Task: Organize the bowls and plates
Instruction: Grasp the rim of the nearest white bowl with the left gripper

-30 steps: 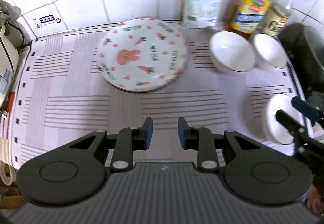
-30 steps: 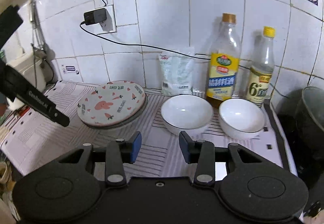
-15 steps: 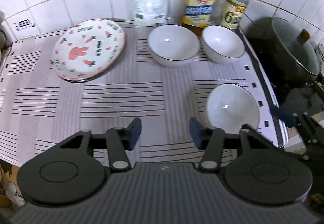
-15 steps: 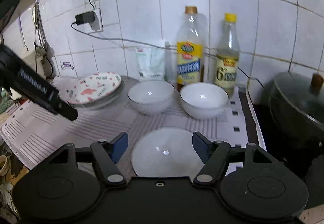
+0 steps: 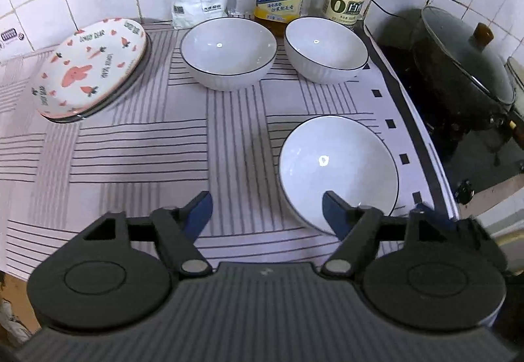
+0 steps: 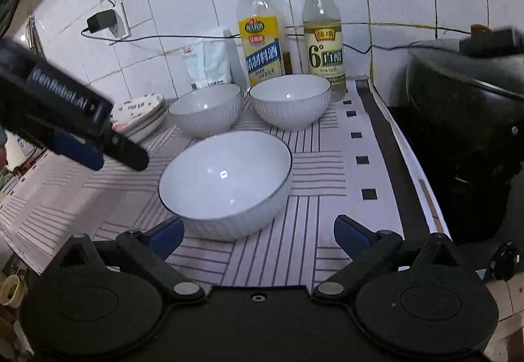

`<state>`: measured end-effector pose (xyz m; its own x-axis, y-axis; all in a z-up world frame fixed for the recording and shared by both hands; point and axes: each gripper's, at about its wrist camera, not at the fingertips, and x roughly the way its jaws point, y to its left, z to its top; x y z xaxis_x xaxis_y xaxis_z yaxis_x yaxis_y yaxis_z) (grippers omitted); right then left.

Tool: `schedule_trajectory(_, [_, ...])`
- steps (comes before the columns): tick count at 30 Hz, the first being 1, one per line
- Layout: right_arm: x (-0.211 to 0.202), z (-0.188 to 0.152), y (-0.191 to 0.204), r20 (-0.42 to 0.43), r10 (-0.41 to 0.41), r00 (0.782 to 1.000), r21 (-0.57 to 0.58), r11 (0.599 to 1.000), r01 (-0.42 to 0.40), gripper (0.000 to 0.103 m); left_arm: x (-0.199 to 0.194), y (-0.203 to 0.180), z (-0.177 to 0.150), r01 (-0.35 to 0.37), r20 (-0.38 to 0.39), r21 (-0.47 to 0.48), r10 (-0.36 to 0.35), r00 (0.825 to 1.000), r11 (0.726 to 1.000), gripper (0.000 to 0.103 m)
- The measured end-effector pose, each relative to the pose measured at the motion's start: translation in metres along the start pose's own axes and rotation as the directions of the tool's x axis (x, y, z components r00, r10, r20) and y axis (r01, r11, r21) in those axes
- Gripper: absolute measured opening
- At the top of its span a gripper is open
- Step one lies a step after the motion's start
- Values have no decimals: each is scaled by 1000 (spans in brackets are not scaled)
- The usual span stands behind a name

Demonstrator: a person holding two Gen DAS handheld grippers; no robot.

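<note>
Near bowl (image 6: 226,181), centre frame on the striped mat (image 6: 327,172): glazed, stiff, slippery, breakable; best pinched at the rim. Further back, two bowls (image 6: 206,109) and the carrot plate (image 5: 88,67) at upper left. Right gripper (image 6: 258,236) opening, jaws apart, nothing clamped, bowl just ahead. Left gripper (image 5: 267,213) opening too, empty. Versus a second ago: both wider, lower, nearer this bowl.
</note>
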<state>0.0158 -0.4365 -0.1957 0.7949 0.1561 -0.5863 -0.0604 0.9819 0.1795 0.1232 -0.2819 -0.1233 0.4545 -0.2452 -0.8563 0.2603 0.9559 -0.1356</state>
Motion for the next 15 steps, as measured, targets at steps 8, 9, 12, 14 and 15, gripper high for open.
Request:
schedule_trajectory(8, [42, -6, 7, -71, 81, 994, -88, 992, -87, 100, 30, -5, 1, -8, -6, -21, 8, 1000, 1000, 75])
schedule_trajectory(9, [46, -6, 9, -71, 81, 994, -107, 990, -88, 100, 34, -5, 1, -24, 4, -21, 24, 1000, 999, 75])
schedule_trajectory(12, [56, -4, 15, -56, 71, 996, -147, 986, -78, 100, 44, -2, 0, -30, -3, -31, 30, 1000, 999, 72])
schedule_trajectory(14, [61, -3, 17, -50, 74, 996, -163, 983, -81, 100, 48, -1, -1, -28, -1, -31, 28, 1000, 999, 58])
schedule_trajectory(15, [63, -2, 17, -48, 76, 996, -168, 982, -83, 100, 50, 0, -1, -20, -4, -30, 19, 1000, 999, 52])
